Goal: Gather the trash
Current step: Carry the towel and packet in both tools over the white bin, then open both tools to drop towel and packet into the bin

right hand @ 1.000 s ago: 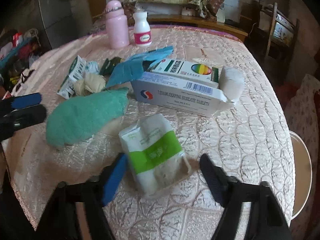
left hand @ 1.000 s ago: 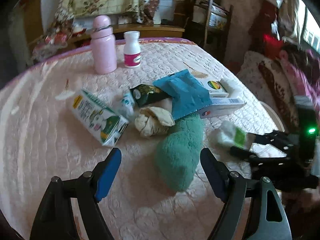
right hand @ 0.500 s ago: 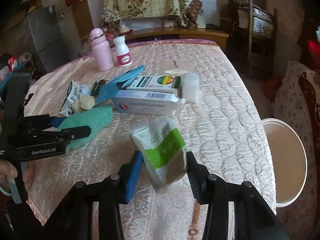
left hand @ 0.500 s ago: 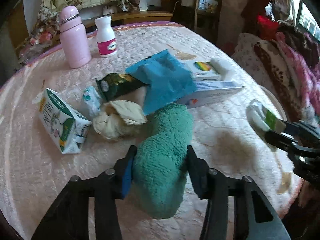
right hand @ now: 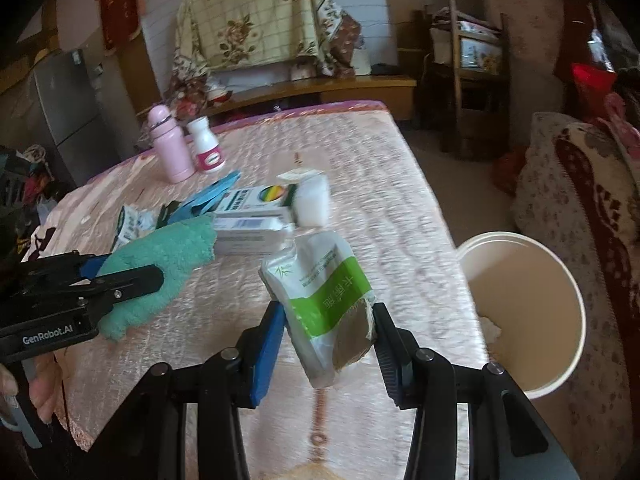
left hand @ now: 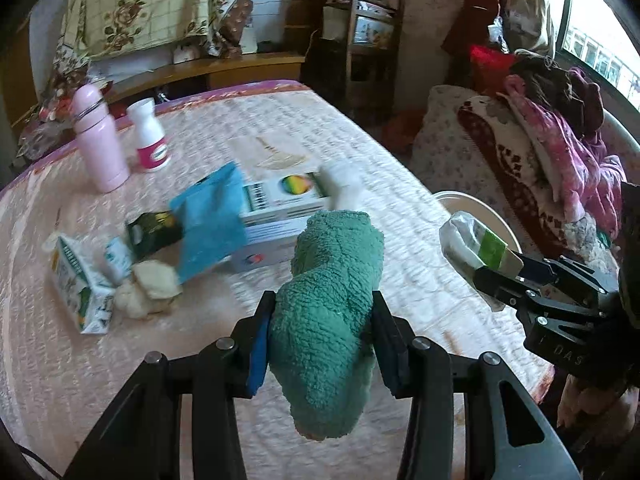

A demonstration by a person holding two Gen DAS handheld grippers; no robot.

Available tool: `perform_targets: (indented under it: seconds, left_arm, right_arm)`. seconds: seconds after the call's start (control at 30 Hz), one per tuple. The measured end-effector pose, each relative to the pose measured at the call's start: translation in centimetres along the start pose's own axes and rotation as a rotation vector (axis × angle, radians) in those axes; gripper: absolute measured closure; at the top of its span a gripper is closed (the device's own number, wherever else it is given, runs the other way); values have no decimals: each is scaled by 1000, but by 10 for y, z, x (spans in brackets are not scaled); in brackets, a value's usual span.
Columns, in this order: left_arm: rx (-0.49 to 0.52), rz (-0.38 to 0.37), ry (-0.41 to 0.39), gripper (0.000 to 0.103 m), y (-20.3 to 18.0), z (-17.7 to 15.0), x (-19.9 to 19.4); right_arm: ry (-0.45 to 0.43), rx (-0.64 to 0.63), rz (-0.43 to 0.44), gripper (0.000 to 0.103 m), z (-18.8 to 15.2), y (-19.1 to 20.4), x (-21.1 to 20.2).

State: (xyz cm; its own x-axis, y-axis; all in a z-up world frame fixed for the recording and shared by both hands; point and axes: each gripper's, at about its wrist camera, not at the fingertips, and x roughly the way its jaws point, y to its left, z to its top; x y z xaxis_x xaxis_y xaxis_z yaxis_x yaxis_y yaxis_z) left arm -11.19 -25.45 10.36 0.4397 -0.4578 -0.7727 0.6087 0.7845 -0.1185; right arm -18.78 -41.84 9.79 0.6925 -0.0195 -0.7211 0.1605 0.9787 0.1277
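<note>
My left gripper (left hand: pixel 320 334) is shut on a fluffy green cloth (left hand: pixel 330 316) and holds it above the pink quilted table (left hand: pixel 400 216). The cloth also shows in the right wrist view (right hand: pixel 160 264). My right gripper (right hand: pixel 330 346) is shut on a white and green tissue packet (right hand: pixel 324 300), lifted above the table near its right edge. The packet also shows in the left wrist view (left hand: pixel 476 246). A white trash bin (right hand: pixel 528 304) stands on the floor just right of the table, to the right of the packet.
On the table lie two medicine boxes (left hand: pixel 280 204), a blue paper bag (left hand: pixel 210 216), a dark green wrapper (left hand: pixel 154 228), a crumpled paper ball (left hand: pixel 148 292), a small carton (left hand: pixel 78 288), a pink bottle (left hand: pixel 100 140) and a white bottle (left hand: pixel 150 142). A blanket-covered sofa (left hand: pixel 540 148) stands right.
Both grippers closed on their items and lifted them off the table. The right gripper carried the packet rightward toward the bin; the left raised the green cloth.
</note>
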Motion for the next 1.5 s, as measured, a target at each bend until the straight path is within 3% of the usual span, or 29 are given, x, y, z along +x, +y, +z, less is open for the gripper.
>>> perform_targets:
  seconds: [0.63, 1.03, 1.5]
  left_arm:
    - [46, -57, -2, 56, -90, 39, 39]
    - [55, -116, 45, 56, -139, 58, 82]
    - [-32, -212, 106, 55, -165, 74, 131]
  right_arm:
    - [-36, 122, -116, 55, -1, -95, -23]
    - [7, 179, -194, 55, -1, -156, -2]
    - [33, 279, -248, 52, -1, -208, 27]
